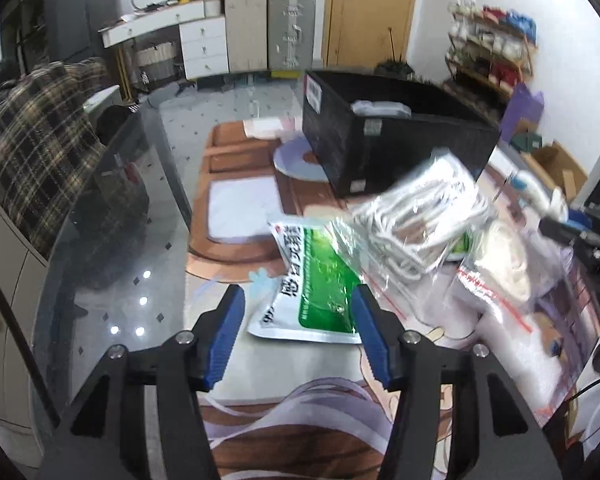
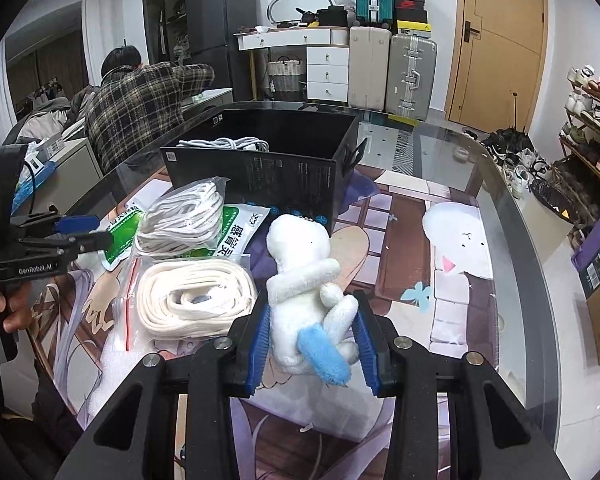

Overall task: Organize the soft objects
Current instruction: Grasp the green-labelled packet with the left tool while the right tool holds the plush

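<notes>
**Right gripper's got the plush, left one is empty**

So the right gripper (image 2: 311, 334) has its blue pads pinched onto a small white plush toy with a blue tail (image 2: 306, 292), squeezing it at the lower body, near the front edge of the glass-topped table (image 2: 512, 264). The left gripper (image 1: 298, 330) has its jaws spread with nothing between them, hanging over a flat green-and-white foil pouch (image 1: 306, 292) lying on the printed cartoon mat (image 2: 452, 280) that covers the table's middle.

Just beside the pouch there's a clear plastic bag of coiled white cord (image 2: 184, 220), partly on top of it and blurred in the left wrist view. In front of that, a clear zip bag with a red seal holding folded cream webbing (image 2: 196, 300), nearer the table's front edge. A black open-topped cardboard box (image 2: 260, 172) stands toward the far edge with a grey bundled cable (image 2: 228, 144) inside. A person in a plaid shirt (image 2: 136, 108) is off past the table's far left corner.
</notes>
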